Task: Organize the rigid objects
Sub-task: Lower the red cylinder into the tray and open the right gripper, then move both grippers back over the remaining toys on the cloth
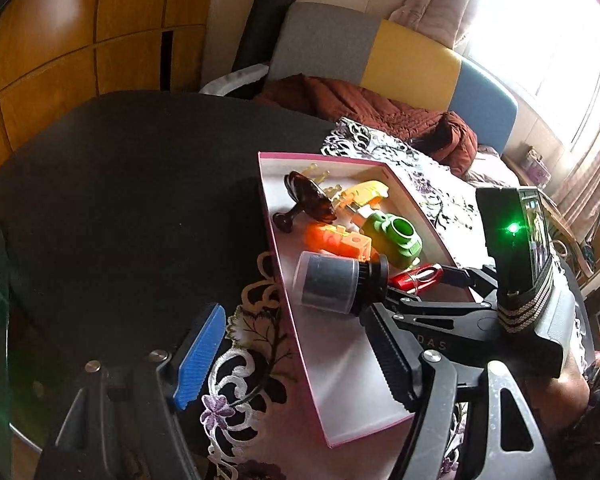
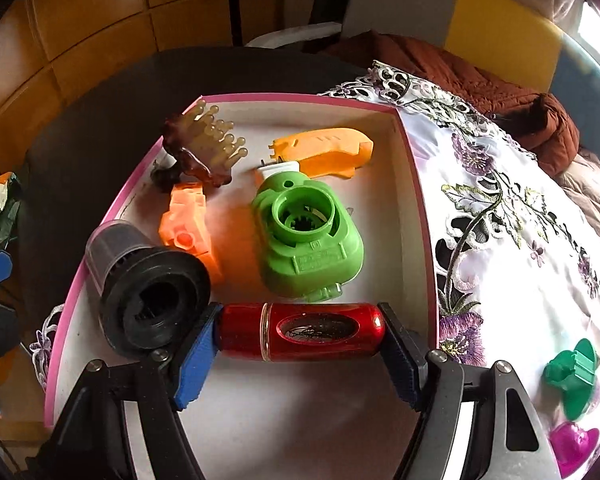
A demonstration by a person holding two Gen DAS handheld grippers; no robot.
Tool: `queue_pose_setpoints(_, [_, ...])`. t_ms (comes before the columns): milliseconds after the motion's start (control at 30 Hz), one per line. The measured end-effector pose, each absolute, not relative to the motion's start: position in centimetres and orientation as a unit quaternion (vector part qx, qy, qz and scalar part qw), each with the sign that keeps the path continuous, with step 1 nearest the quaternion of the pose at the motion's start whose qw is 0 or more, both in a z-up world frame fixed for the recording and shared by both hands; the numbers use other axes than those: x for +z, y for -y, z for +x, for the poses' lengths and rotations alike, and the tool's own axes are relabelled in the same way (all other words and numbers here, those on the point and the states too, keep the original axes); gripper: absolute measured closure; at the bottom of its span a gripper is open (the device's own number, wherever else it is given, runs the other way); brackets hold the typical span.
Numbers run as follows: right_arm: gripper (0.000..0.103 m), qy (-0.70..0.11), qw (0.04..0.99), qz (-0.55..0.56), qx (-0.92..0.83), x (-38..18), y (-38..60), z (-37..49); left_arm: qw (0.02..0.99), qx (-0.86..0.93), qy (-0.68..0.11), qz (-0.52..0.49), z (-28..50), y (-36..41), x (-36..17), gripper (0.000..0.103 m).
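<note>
Right gripper [image 2: 298, 354] held the red cylinder [image 2: 300, 330] end to end, crosswise: blue pad [image 2: 192, 364] pressed on its left cap, dark pad [image 2: 404, 360] on its right cap. Cylinder was low inside the pink-rimmed box [image 2: 132, 184], in the box's near half, above the white floor; contact with the floor could not be told.

Landmark is the box. Inside it: black canister with clear cap [image 2: 148, 284] lay on its side at the left wall, just beside the red cylinder's left end. Green plastic housing [image 2: 304, 240] sat mid-box, just beyond the cylinder. Orange block [image 2: 188, 224] lay left of the green housing, orange shell piece [image 2: 324, 152] toward the far right corner, brown massage brush [image 2: 200, 148] at the far left corner. Outside the box, on the embroidered cloth [image 2: 500, 220] to its right: small dark-green piece [image 2: 576, 376] and a magenta piece [image 2: 572, 448].

Left gripper [image 1: 300, 364] stood over the box's left wall, jaws wide, nothing gripped: blue finger [image 1: 200, 356] outside the wall over the cloth, black finger [image 1: 392, 360] over the box interior. The canister lay just ahead of the black finger.
</note>
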State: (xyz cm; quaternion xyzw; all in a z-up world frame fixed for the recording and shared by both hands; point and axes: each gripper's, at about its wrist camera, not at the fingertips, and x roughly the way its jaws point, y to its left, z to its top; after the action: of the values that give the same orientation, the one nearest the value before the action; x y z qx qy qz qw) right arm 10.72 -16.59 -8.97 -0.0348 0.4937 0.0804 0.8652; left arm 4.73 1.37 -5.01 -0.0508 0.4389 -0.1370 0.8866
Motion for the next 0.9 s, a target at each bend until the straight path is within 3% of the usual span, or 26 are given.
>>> queue_pose_setpoints(167, [0.027, -0.493, 0.865, -0.029, 0.083, -9.0, 16.7, 10.6, 0.889, -0.126, -0.439, -0.039, 4.6, -1.2, -5.0, 0.03])
queue_pose_setpoints(400, [0.017, -0.49, 0.867, -0.001, 0.094, -8.1, 17.1, 9.6, 0.891, -0.121, -0.435, -0.034, 4.3, -1.3, -4.7, 0.03])
queue_pose_setpoints(900, [0.016, -0.452, 0.888, -0.006, 0.091, -5.5, 17.5, 7.7, 0.892, -0.128, -0.432, -0.017, 3.7, -0.2, -4.2, 0.03])
